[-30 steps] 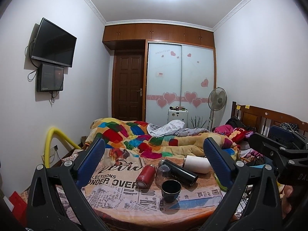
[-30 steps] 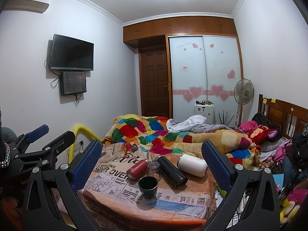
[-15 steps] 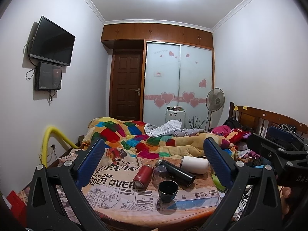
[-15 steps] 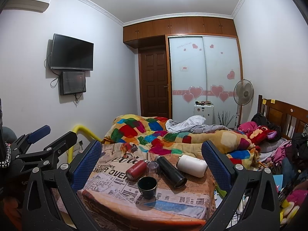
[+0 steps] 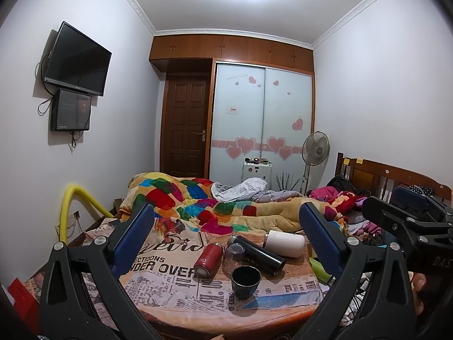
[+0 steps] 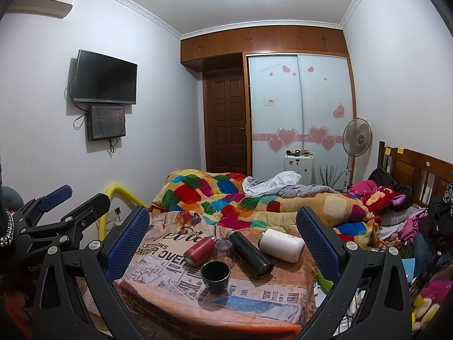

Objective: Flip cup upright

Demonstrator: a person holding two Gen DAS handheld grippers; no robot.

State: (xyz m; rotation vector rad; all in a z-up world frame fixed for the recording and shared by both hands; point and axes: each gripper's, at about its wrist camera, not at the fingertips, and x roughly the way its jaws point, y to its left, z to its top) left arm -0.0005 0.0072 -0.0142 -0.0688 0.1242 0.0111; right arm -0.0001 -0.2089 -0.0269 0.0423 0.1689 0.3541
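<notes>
hovering wide open | left hand-held gripper [image 5: 226, 238] and right hand-held gripper [image 6: 223, 238] | empty, clear of cup [image 5: 245, 282]

Clear cup [image 5: 234, 250] partly hidden behind red bottle [image 5: 208, 259] and black flask [image 5: 259, 252]; upright or inverted: cannot tell. Wardrobe label [image 6: 271, 101] text too small to read. Air conditioner [image 6: 42, 1] cut off at 10 o'clock edge. Items atop white cabinet [image 5: 257, 161] too small to identify.
</notes>
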